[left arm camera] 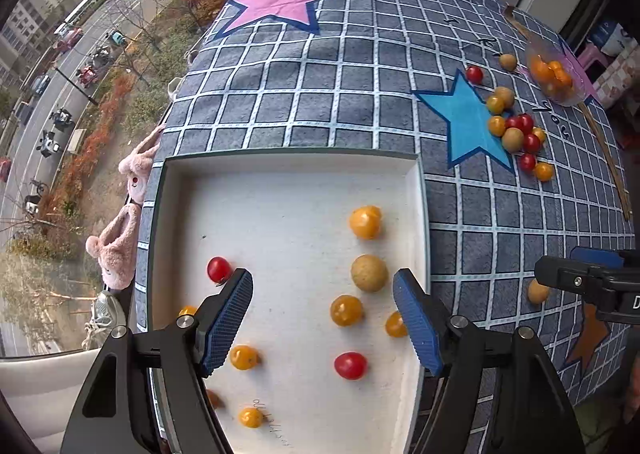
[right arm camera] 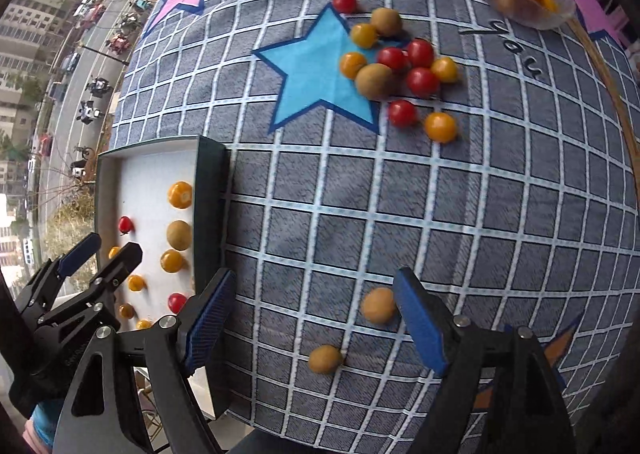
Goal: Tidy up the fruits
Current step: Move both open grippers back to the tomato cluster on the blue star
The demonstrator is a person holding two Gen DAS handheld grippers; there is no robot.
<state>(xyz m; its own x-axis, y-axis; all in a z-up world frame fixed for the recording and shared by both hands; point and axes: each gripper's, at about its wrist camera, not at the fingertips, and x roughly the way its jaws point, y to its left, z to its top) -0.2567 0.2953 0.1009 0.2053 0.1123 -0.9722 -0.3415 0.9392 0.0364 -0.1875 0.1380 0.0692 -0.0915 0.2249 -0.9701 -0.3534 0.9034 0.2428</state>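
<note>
A: Left gripper (left arm camera: 323, 324) fingers are standing wide over the white tray (left arm camera: 416, 214), holding nothing. Right gripper (right arm camera: 314, 324) fingers are spread too, empty, with a brown fruit (right arm camera: 378, 305) sitting just inside the right finger.

B: Progress?

A: Roughly ten fruits are sitting in the tray; the pile (right arm camera: 394, 62) by the blue star (right arm camera: 316, 70) is waiting.

B: View difference?

A: Only the right view is showing a second loose brown fruit (right arm camera: 325, 359), lower centre.

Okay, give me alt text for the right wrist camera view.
The open right claw hangs over a checked tablecloth, nothing between its fingers, two tan fruits lying loose just below. A mixed fruit pile sits beyond; the white tray is at left.
</note>
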